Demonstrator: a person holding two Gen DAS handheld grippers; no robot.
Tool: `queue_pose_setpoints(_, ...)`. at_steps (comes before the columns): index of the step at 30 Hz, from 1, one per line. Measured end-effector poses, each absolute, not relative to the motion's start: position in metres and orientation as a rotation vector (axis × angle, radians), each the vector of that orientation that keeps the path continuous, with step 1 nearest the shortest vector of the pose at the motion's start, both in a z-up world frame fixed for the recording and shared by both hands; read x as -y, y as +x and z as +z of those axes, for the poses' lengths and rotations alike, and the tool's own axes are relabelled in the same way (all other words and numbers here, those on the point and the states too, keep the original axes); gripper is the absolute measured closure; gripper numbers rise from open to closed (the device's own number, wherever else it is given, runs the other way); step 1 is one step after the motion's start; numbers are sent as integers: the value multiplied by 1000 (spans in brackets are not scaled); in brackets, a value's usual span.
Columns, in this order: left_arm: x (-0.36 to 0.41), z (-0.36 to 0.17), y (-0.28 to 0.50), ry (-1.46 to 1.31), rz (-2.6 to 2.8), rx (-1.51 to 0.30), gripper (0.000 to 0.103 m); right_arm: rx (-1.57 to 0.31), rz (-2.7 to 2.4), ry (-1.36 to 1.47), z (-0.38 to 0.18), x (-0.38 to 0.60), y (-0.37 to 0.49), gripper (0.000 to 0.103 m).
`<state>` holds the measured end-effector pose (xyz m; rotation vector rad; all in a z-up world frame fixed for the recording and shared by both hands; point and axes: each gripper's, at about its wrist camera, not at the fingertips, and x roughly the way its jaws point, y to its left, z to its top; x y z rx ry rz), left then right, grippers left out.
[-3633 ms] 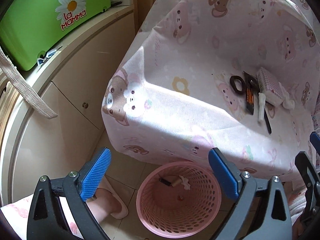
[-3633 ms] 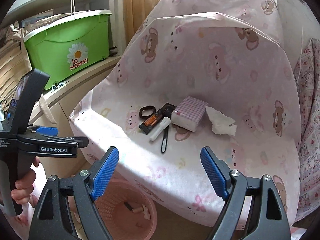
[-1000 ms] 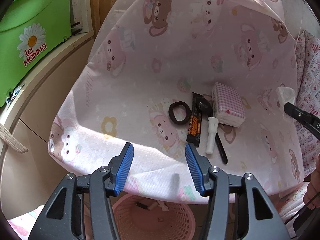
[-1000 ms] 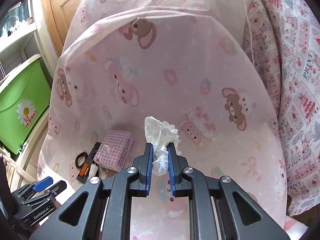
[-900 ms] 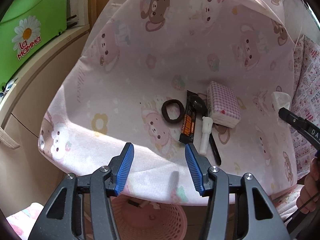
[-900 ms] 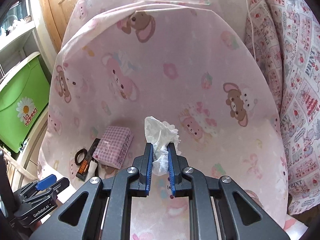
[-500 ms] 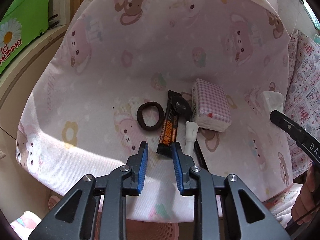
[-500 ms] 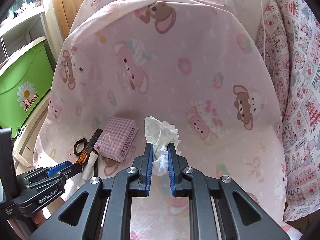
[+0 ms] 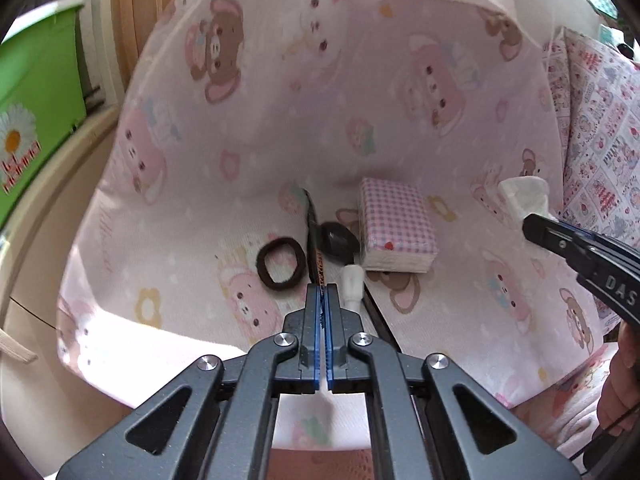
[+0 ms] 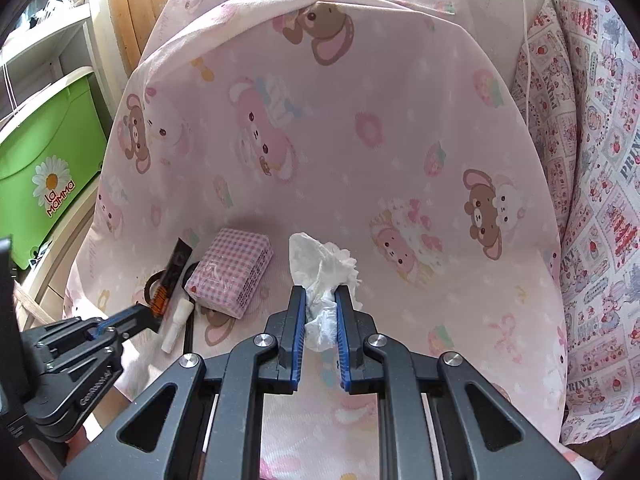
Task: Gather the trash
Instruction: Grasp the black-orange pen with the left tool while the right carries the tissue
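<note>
Clamping crumpled tissue [image 10: 324,280] in right gripper [image 10: 321,292], lifted above pink sheet [image 10: 400,140]; pinching near end of dark wrapper [image 9: 316,248] in left gripper [image 9: 322,292], jaws nearly touching, at 6 o'clock of seat; both pieces judged picked, neither yet binned; hair tie [image 9: 280,262], tissue pack [image 9: 396,224] remaining at 12 o'clock

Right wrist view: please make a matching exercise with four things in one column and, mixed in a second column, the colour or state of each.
Things:
1. tissue
2. wrapper
3. hair tie
4. packet

States:
A. lies flat as a dark brown ring
B. white, crumpled, clamped in the right hand-held gripper
C. pink checked, resting on the cloth
D. black and orange, one end pinched by the left hand-held gripper

Pairs: 1-B, 2-D, 3-A, 4-C
</note>
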<state>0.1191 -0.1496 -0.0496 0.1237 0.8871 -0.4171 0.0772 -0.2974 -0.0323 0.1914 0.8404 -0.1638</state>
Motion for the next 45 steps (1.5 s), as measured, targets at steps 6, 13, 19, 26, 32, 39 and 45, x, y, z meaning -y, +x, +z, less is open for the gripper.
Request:
queue_pose_setpoints(6, 130, -30, 107, 108, -399, -816, 102, -842, -159, 192, -32, 296, 76, 87)
queue_pose_setpoints(13, 113, -22, 105, 81, -394, -817, 102, -826, -139, 180, -31, 290, 70, 87)
queue_pose_setpoints(19, 92, -9, 91, 45, -388, -802, 102, -814, -119, 187, -29, 286, 64, 87)
queue_pose_setpoints(26, 77, 7, 72, 78, -389, -780, 102, -798, -70, 157, -23, 270, 55, 87)
queue_pose_setpoints(32, 61, 7, 52, 110, -351, -778, 102, -794, -20, 120, -22, 248, 45, 87)
queue_pose_setpoints(39, 40, 14, 23, 140, -320, -757, 102, -765, 99, 75, -12, 216, 24, 87)
queue_pose_setpoints(45, 29, -9, 6, 160, -322, -847, 102, -796, 239, 74, -14, 189, 11, 87)
